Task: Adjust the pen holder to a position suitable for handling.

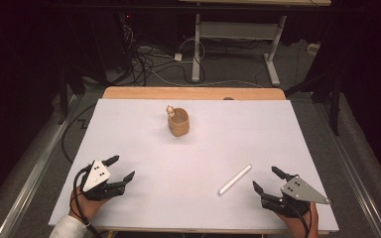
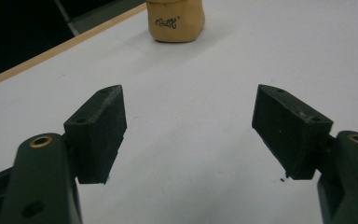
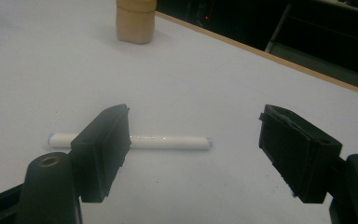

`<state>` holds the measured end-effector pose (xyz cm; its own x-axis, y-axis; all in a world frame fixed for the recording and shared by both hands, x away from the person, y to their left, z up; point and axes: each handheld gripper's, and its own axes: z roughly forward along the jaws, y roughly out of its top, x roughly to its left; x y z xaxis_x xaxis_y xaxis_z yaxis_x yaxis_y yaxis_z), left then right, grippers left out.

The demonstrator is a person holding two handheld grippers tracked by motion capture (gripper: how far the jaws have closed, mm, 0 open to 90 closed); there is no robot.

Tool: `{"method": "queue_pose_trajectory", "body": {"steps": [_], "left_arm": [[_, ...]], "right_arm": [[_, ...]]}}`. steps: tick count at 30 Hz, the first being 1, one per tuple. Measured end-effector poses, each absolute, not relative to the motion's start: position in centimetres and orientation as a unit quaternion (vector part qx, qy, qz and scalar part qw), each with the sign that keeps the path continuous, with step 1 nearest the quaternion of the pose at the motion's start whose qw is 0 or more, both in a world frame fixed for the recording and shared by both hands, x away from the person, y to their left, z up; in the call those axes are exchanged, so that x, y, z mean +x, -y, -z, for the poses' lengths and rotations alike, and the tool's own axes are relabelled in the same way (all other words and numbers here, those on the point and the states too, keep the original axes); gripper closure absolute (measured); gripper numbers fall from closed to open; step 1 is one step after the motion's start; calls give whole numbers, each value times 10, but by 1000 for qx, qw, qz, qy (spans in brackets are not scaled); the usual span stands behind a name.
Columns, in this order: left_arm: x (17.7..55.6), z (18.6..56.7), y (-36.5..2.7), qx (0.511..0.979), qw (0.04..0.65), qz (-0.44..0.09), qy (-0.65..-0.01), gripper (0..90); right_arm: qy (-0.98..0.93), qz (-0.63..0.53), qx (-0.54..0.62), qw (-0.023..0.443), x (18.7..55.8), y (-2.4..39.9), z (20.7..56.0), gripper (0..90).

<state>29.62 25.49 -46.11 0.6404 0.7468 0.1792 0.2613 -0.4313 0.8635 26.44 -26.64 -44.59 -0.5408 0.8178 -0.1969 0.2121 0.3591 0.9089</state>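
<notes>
A tan wooden cup (image 1: 179,122) with a small knob at its rim stands upright on the white table (image 1: 129,129), toward the far middle. A white stick (image 1: 235,179) lies flat near the front right. My left gripper (image 1: 119,168) rests at the front left, jaws open and empty, and in the left gripper view it looks toward the cup (image 2: 175,19). My right gripper (image 1: 267,179) is at the front right, just right of the stick, open with nothing held. In the right gripper view the stick (image 3: 168,141) lies crosswise a little beyond the jaws, its left part hidden behind one jaw, and the cup (image 3: 135,18) stands farther off.
The table's wooden back edge (image 1: 193,92) runs behind the cup. Beyond it are a dark floor with cables (image 1: 154,64) and the legs of another desk (image 1: 196,49). Metal rails run along both sides of the table.
</notes>
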Motion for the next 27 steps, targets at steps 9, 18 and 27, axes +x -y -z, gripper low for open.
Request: {"method": "queue_pose_trajectory", "body": {"steps": [9, 18, 27], "left_arm": [[294, 464, -252, 805, 418, -281, -315, 254], [298, 465, -254, 811, 407, -271, -322, 381], [293, 462, -254, 801, 425, -287, -309, 255]], "right_arm": [[-753, -453, 343, 331, 264, 268, 446, 245], [-757, -448, 339, 335, 264, 266, 447, 264], [-765, -452, 332, 317, 269, 262, 444, 286]]}}
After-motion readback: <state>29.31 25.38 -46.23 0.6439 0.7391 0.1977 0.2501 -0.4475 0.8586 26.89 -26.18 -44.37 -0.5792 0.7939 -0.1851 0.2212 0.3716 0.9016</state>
